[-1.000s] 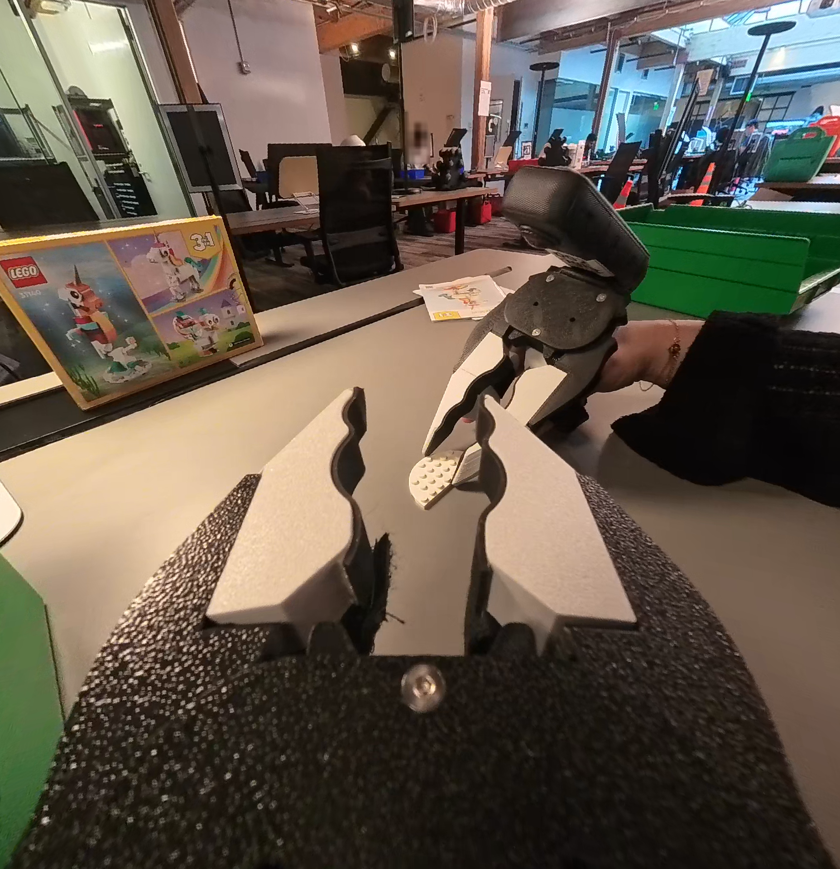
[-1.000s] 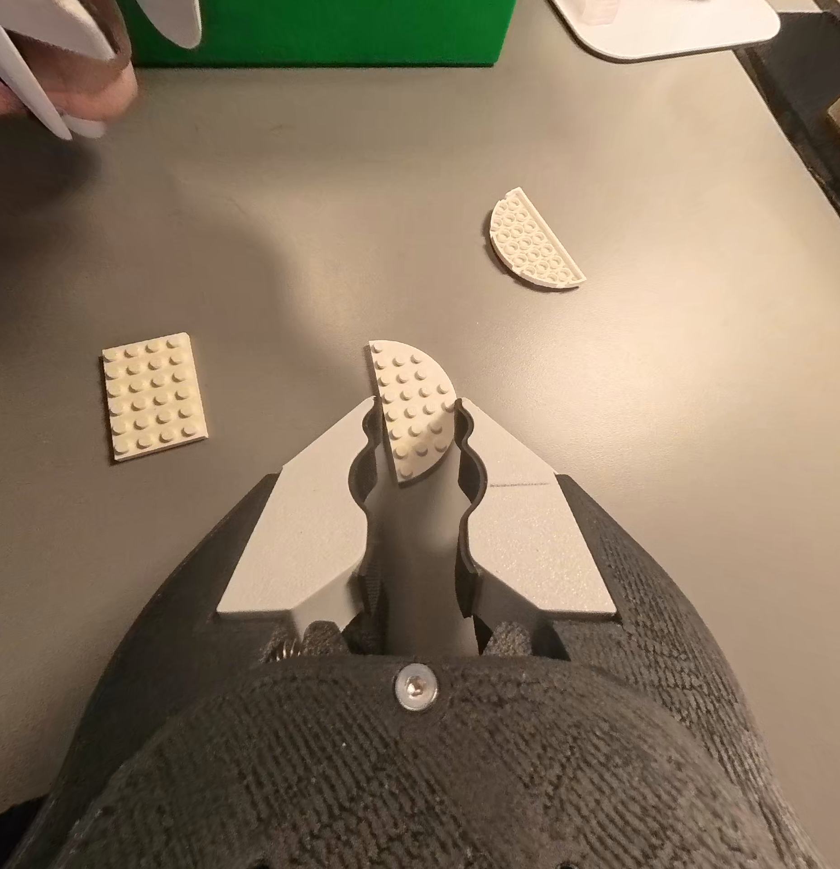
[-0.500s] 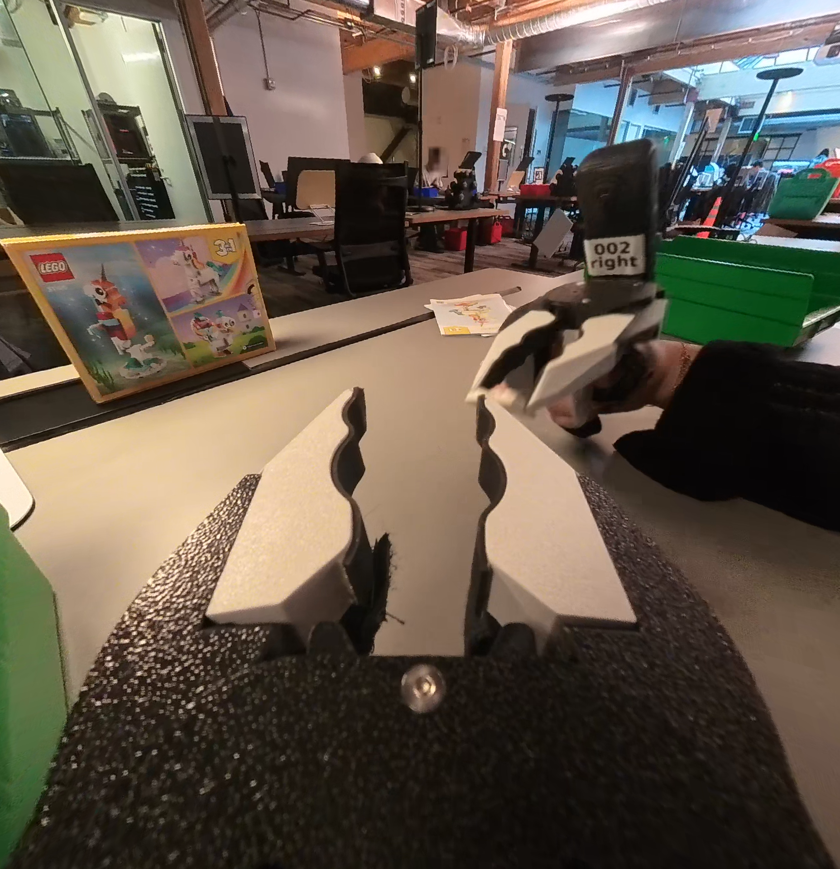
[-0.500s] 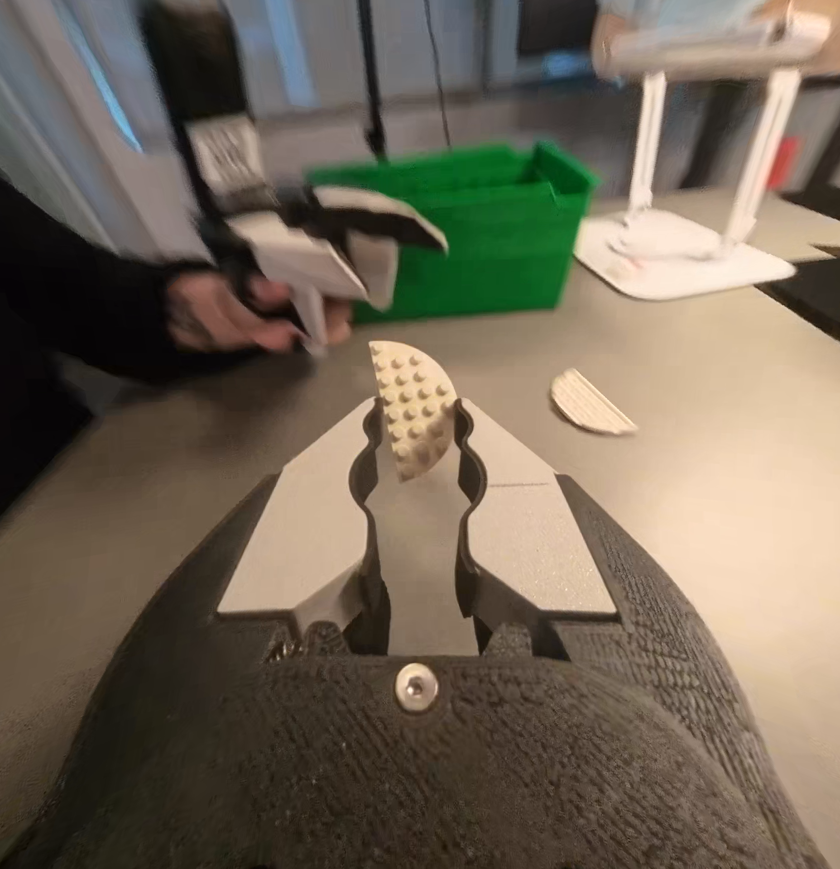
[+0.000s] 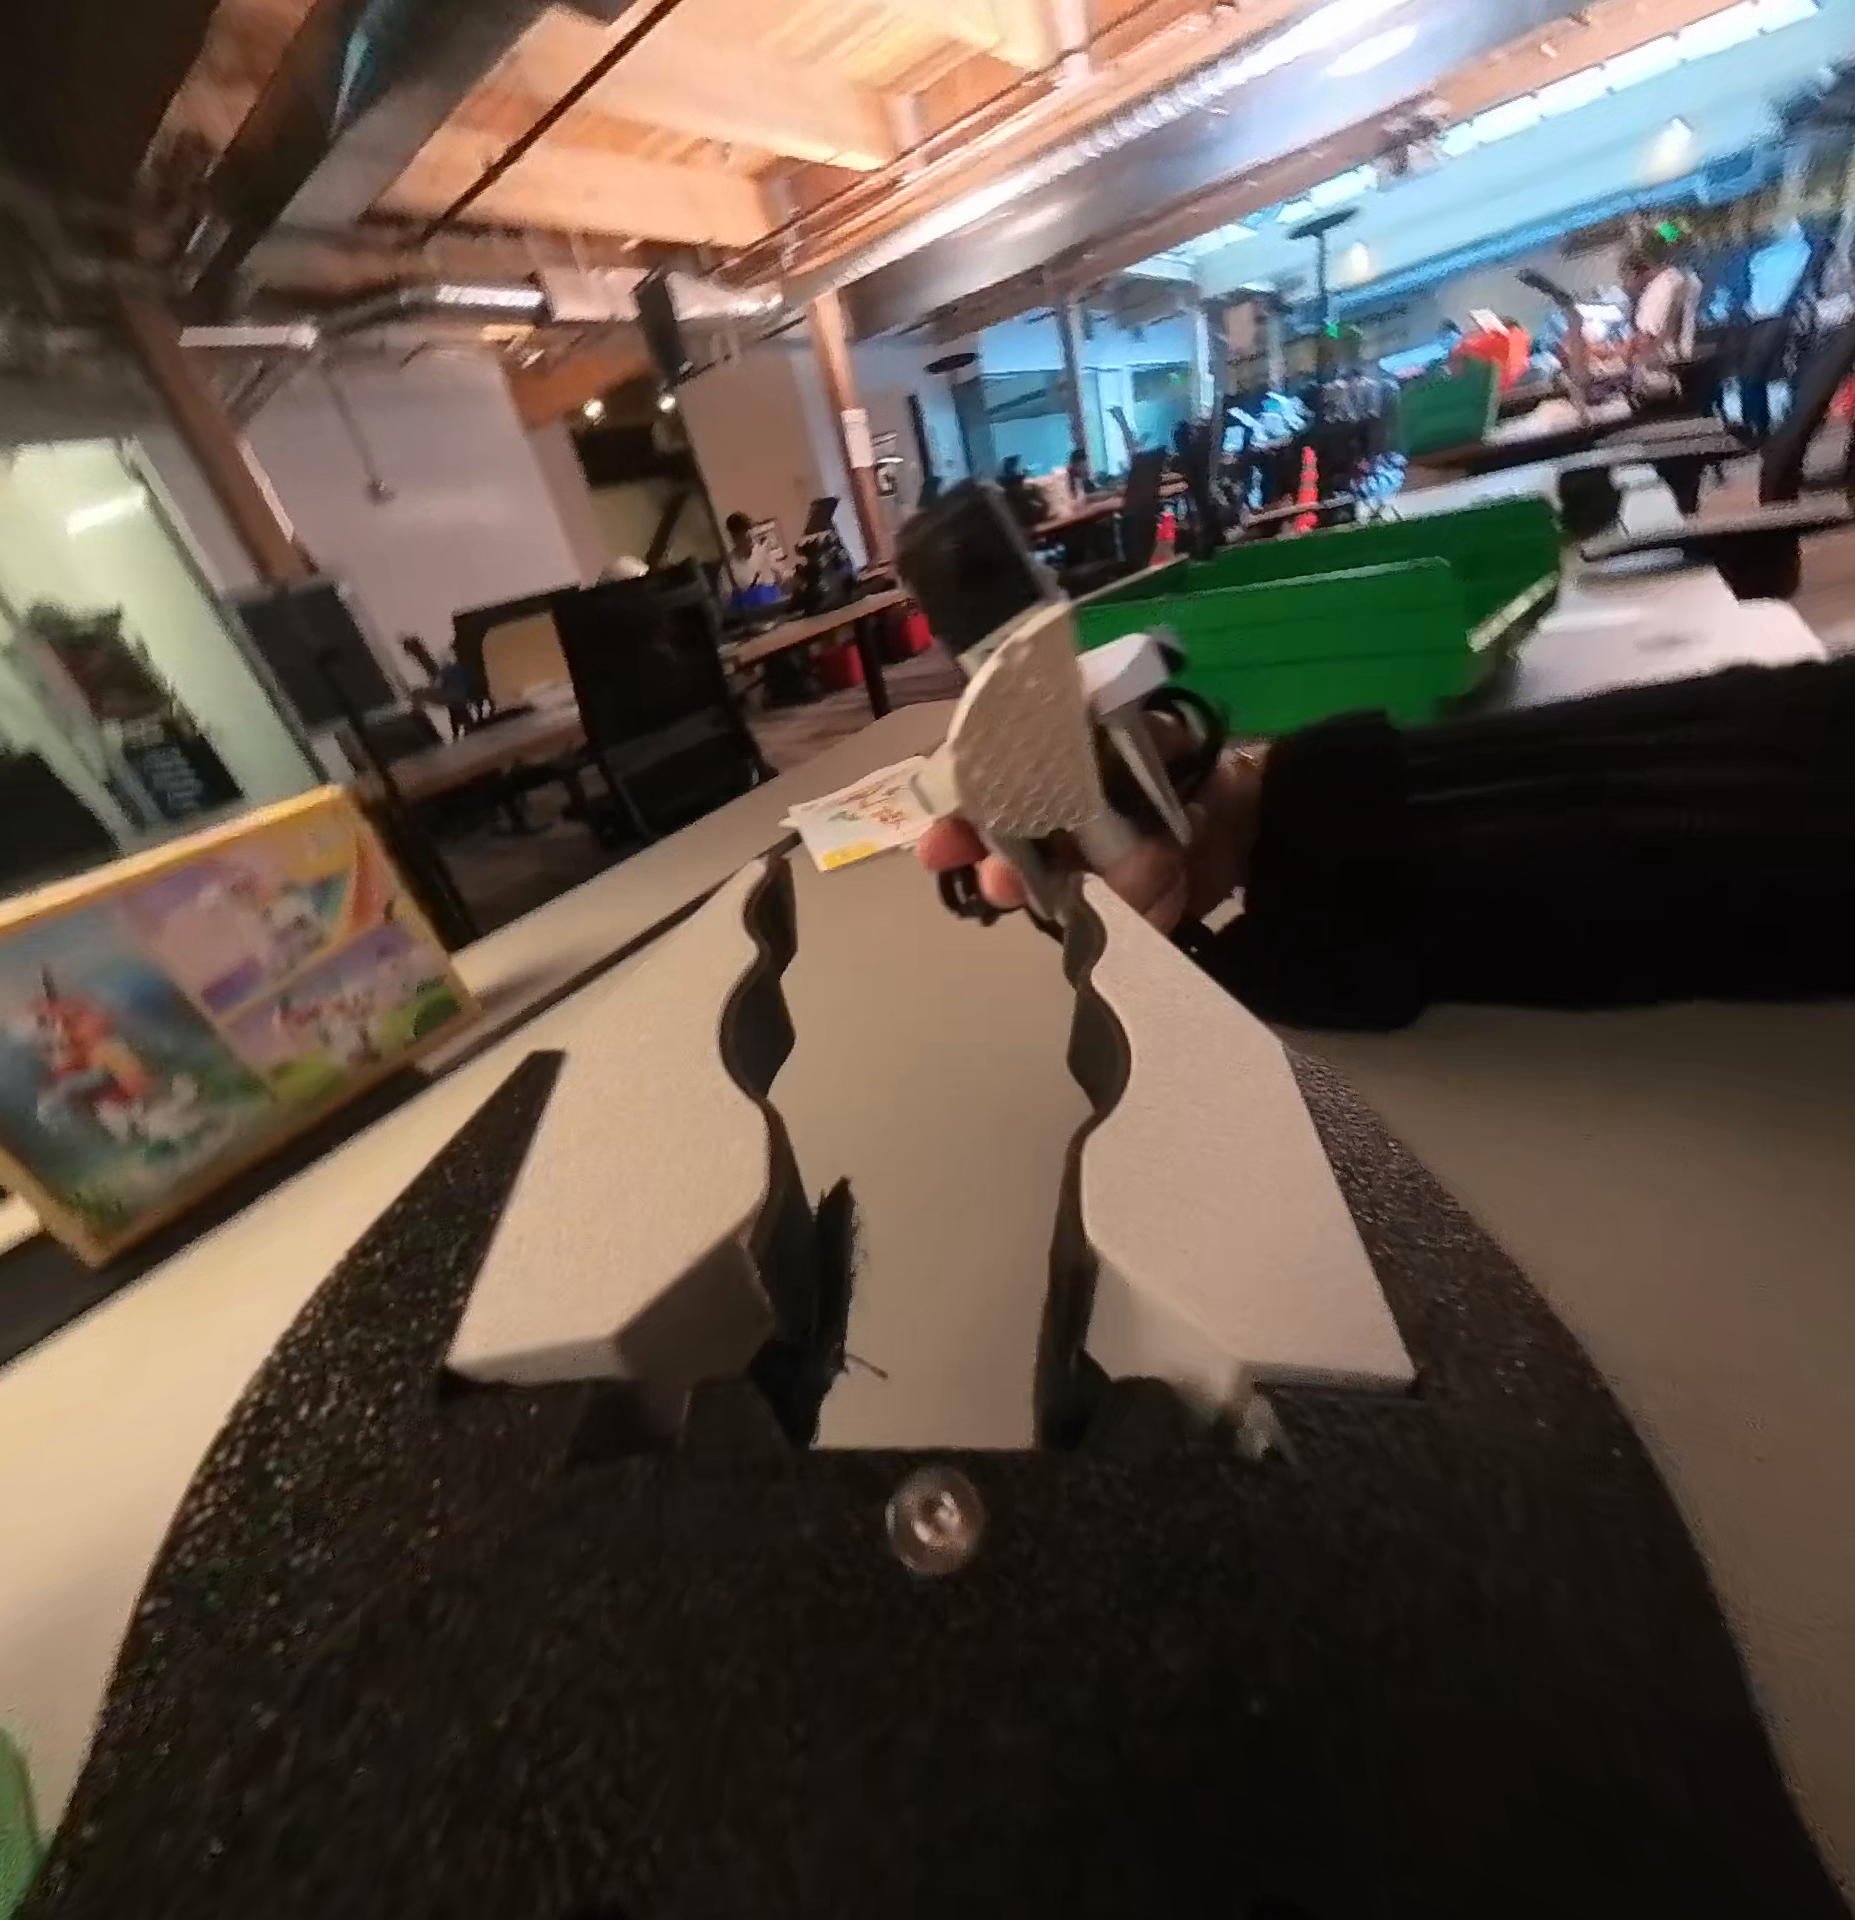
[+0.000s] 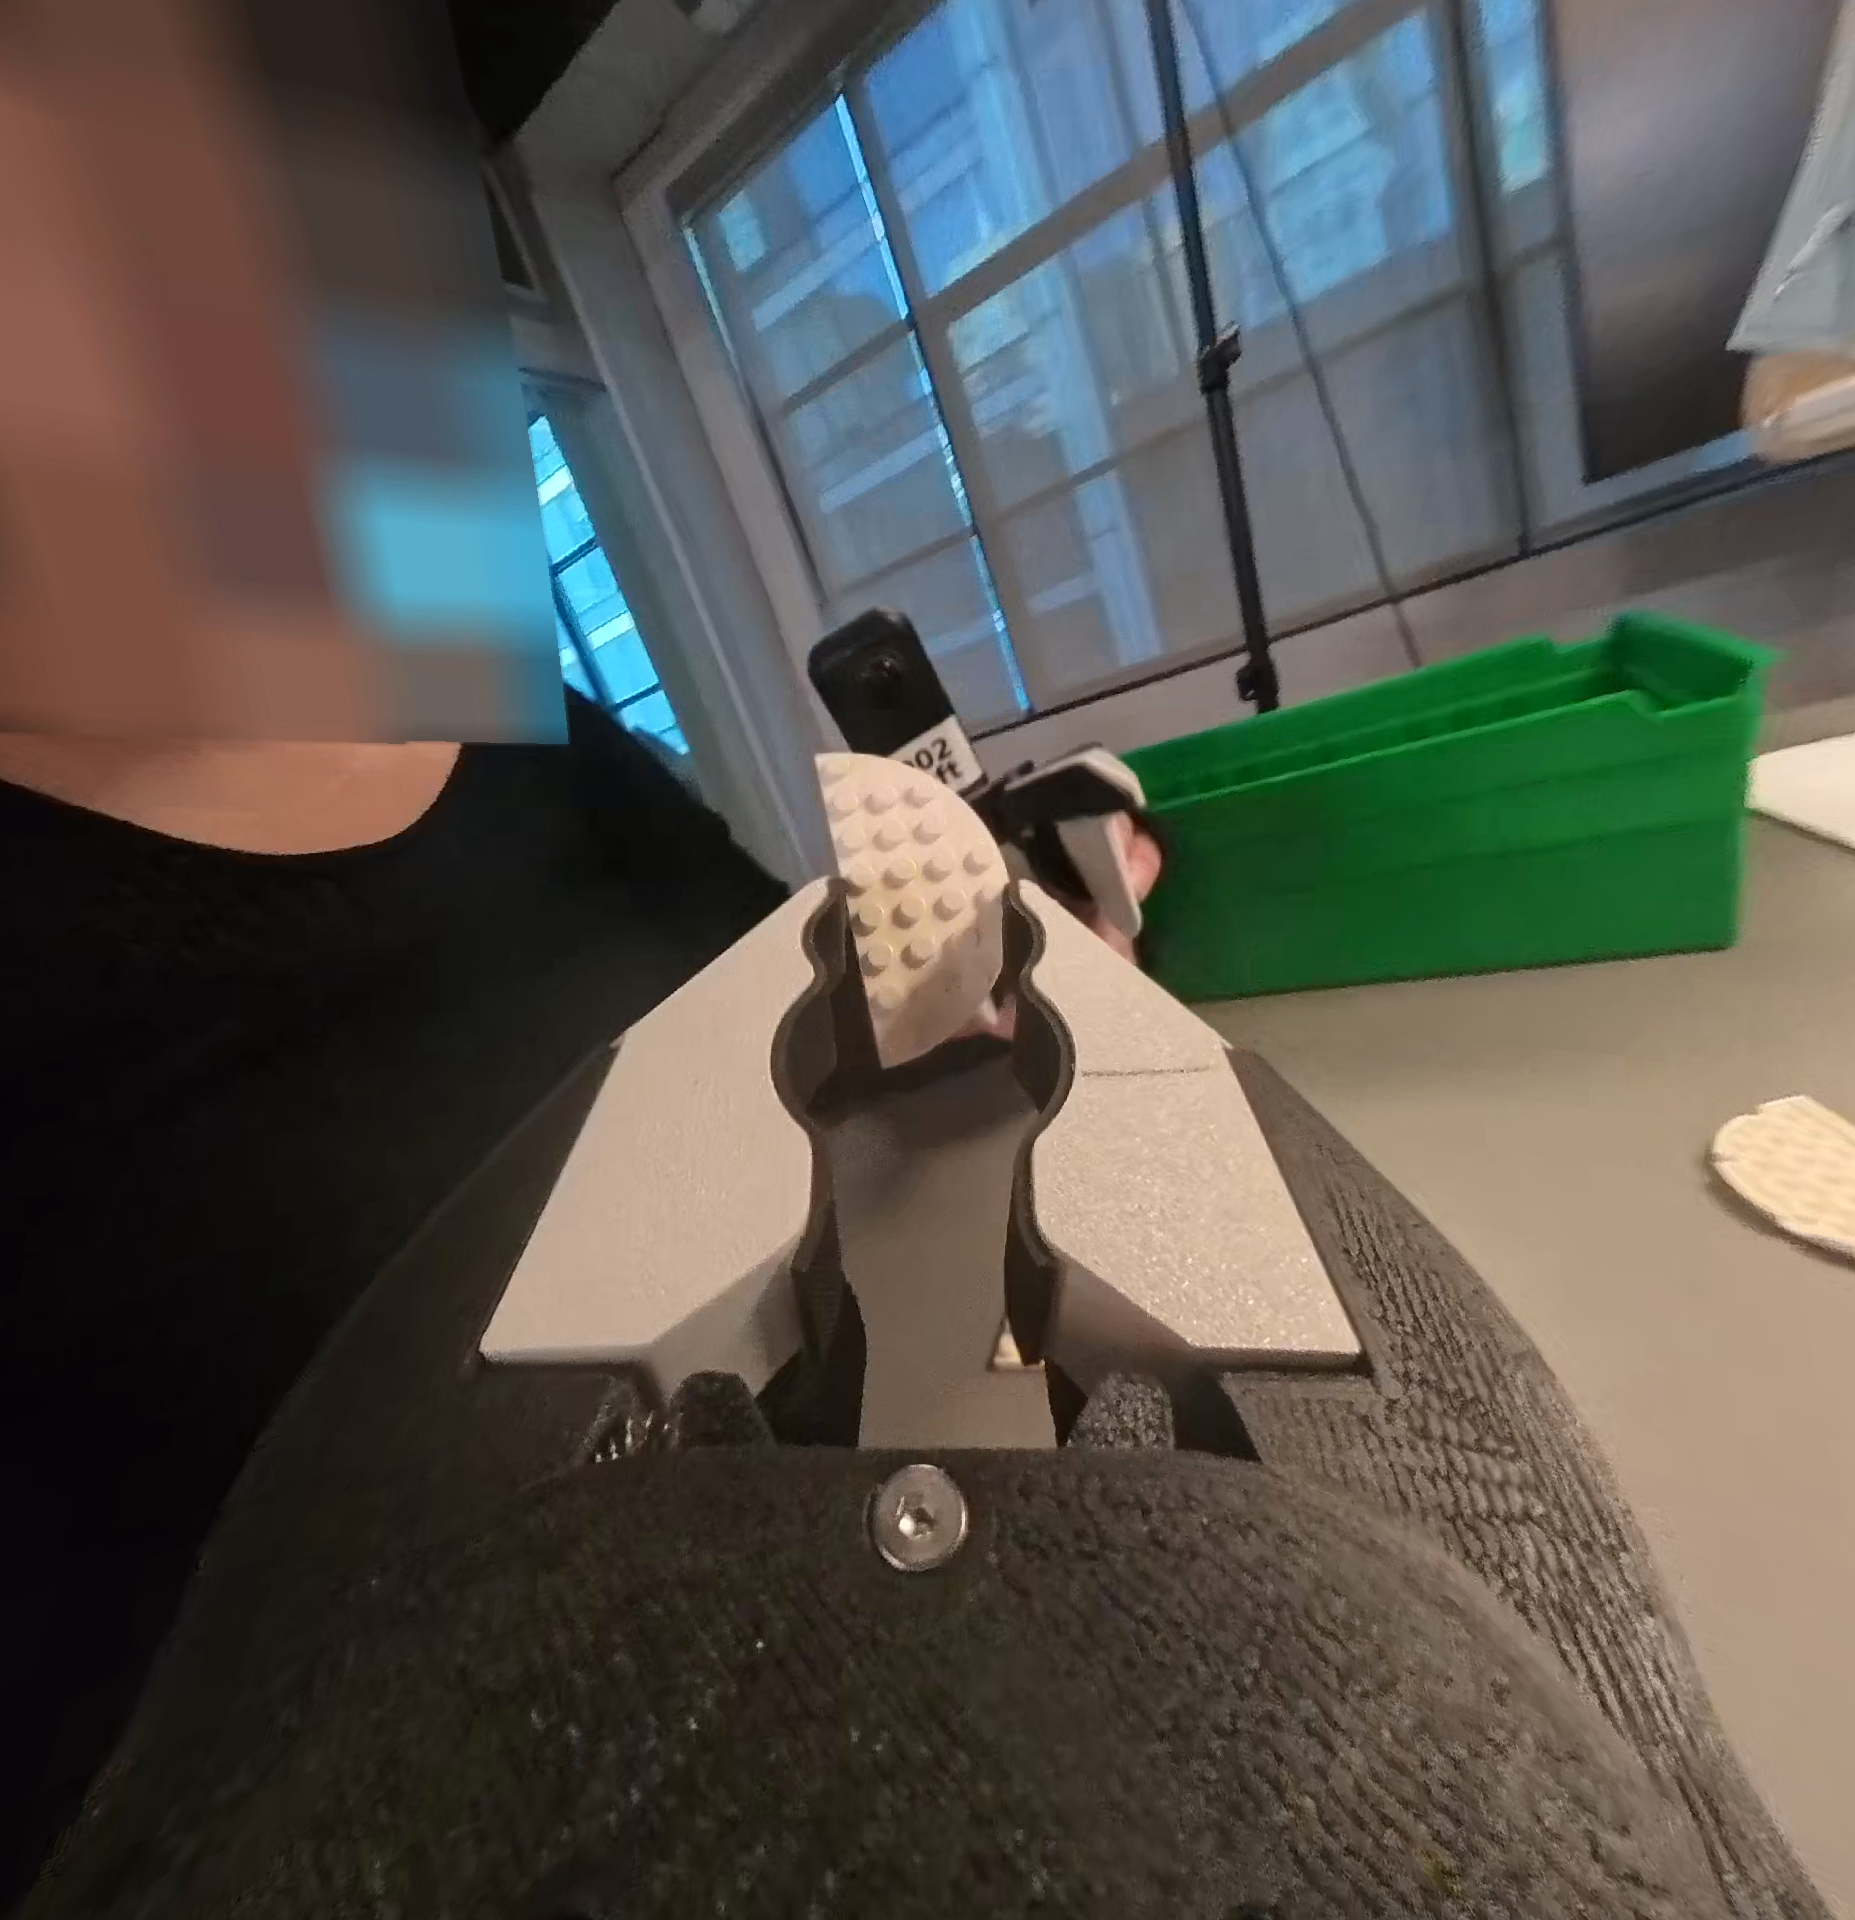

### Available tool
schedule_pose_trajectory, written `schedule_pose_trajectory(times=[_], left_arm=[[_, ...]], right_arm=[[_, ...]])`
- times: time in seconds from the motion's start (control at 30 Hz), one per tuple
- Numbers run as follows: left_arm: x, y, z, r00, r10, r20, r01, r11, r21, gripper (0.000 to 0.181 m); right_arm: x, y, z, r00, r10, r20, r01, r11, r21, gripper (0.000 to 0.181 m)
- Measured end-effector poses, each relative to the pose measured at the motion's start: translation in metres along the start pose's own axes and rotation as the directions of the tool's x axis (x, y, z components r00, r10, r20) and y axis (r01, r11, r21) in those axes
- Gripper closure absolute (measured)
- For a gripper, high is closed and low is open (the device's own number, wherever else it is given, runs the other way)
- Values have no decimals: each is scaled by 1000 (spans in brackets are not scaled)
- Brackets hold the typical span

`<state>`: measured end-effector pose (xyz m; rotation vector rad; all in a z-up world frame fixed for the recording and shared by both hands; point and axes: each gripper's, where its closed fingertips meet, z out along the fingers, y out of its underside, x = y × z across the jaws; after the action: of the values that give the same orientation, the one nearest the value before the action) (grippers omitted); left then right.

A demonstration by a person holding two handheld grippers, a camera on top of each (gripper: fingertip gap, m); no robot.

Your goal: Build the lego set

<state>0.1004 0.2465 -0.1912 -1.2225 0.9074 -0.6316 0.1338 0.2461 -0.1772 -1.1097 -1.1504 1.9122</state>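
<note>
My right gripper [image 6: 918, 914] is shut on a white half-round studded plate [image 6: 912, 883] and holds it up in the air, studs towards the camera. In the left wrist view the right gripper [image 5: 1084, 774] shows ahead, with the plate [image 5: 1016, 748] turned underside out. My left gripper [image 5: 923, 904] is open and empty, its jaws wide apart, pointing at the right gripper a short way off. It also shows in the right wrist view [image 6: 1094, 831] behind the plate. A second half-round plate [image 6: 1806, 1184] lies on the grey table [image 6: 1474, 1143] at the right.
A green bin [image 6: 1442, 810] stands behind the left gripper; another green bin [image 5: 1318, 644] stands past the right gripper. The set's box [image 5: 196, 1018] stands at the left table edge. A booklet [image 5: 861, 821] lies ahead. A person in a black top [image 6: 279, 987] is close on the left. The gap from one gripper's tips to the other's is roughly 5 cm.
My right gripper has lifted the half-round plate off the table and tipped up to face the left gripper. My left gripper has tilted upward and rolled; it stays open.
</note>
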Motion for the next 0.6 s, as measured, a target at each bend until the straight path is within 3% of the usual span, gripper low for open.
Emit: schedule_pose_trajectory(times=[0.13,0.27,0.33,0.43,0.6], left_arm=[[25,1,3,981,187,-51,-187,982,1,136],[29,1,2,934,357,-13,-357,934,-3,143],[29,8,1,863,505,-5,-505,861,-54,147],[28,27,1,644,764,-26,-758,633,-158,156],[38,47,2,560,818,-134,-825,534,-185,172]], right_arm=[[-4,20,10,998,44,33,-40,992,-116,153],[3,35,12,999,24,-24,-28,975,-220,153],[6,44,10,998,12,-57,-28,960,-280,153],[12,58,4,994,-1,-111,-41,927,-374,152],[21,70,-1,986,-6,-165,-67,900,-431,152]])
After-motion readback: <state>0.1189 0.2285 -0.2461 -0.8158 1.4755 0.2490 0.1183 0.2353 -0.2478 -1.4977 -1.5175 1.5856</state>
